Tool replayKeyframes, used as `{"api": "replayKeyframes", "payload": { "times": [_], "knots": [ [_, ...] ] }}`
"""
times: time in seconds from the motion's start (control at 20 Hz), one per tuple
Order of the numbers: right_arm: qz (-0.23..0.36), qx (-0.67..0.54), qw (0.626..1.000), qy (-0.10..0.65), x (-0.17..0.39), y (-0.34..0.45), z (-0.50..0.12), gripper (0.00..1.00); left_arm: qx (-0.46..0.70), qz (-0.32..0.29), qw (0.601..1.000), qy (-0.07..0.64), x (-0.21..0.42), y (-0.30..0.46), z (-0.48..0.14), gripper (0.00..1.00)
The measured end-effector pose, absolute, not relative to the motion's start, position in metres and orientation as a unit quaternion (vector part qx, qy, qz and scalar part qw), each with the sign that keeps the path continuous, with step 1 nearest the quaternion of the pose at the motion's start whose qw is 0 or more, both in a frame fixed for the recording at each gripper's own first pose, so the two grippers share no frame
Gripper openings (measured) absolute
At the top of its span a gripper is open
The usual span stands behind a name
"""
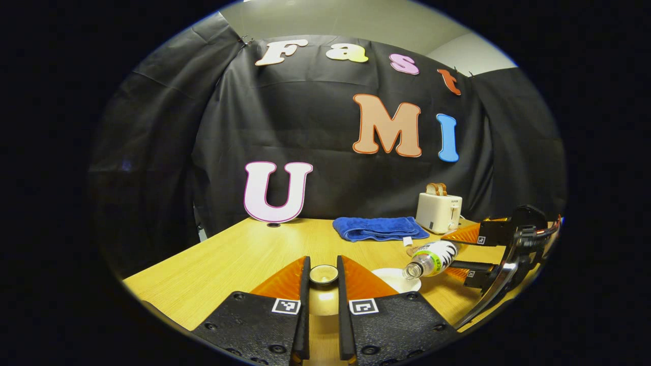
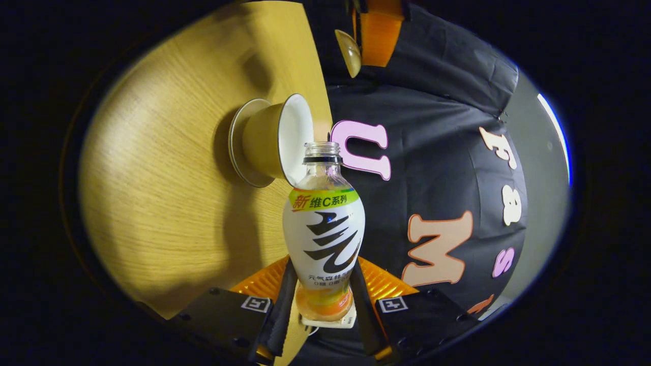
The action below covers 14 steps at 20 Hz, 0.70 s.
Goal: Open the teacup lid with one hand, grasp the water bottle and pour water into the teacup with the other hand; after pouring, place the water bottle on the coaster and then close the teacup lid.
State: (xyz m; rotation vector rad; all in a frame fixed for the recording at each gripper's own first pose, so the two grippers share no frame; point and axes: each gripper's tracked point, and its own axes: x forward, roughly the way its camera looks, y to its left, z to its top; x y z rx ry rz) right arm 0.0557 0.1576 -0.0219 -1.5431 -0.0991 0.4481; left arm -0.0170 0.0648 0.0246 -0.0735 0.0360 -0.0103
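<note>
Two tools are busy at once, and that is where the risk lies. The right tool (image 2: 323, 300) is clamped on the lower body of the bottle (image 2: 324, 229), both fingers pressing its sides, with the bottle tipped nearly level and its uncapped mouth just over the rim of the cup (image 2: 285, 140). The cup stands open on its saucer (image 2: 235, 145) on the desk (image 1: 239, 254). The left tool (image 1: 323, 284) holds the lid (image 1: 323, 274) between its narrow fingers, raised off the desk to the left of the cup.

Likely trouble: the mouth sits at the cup's edge, not its middle, so water could run down the outside onto the saucer and desk. A smooth, rounded bottle held low and tilted may twist or slide in the fingers. Whether water is flowing I cannot tell. The lid is small and pinched at its edge, so a loosened grip would drop it. A towel (image 1: 380, 229) and toaster (image 1: 438, 212) lie well behind, out of harm.
</note>
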Motion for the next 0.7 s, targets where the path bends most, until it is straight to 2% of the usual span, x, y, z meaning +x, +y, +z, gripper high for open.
{"api": "replayKeyframes", "payload": {
  "times": [0.4, 0.7],
  "knots": [
    [0.220, -0.543, 0.810, 0.016, 0.041, 0.152, -0.022, 0.62, -0.032, -0.033, 0.999, 0.004, -0.008, 0.044, 0.037, 0.20],
    [0.234, -0.425, 0.873, 0.058, 0.035, 0.153, -0.022, 0.61, -0.049, -0.061, 0.997, 0.023, 0.007, 0.023, 0.029, 0.21]
  ]
}}
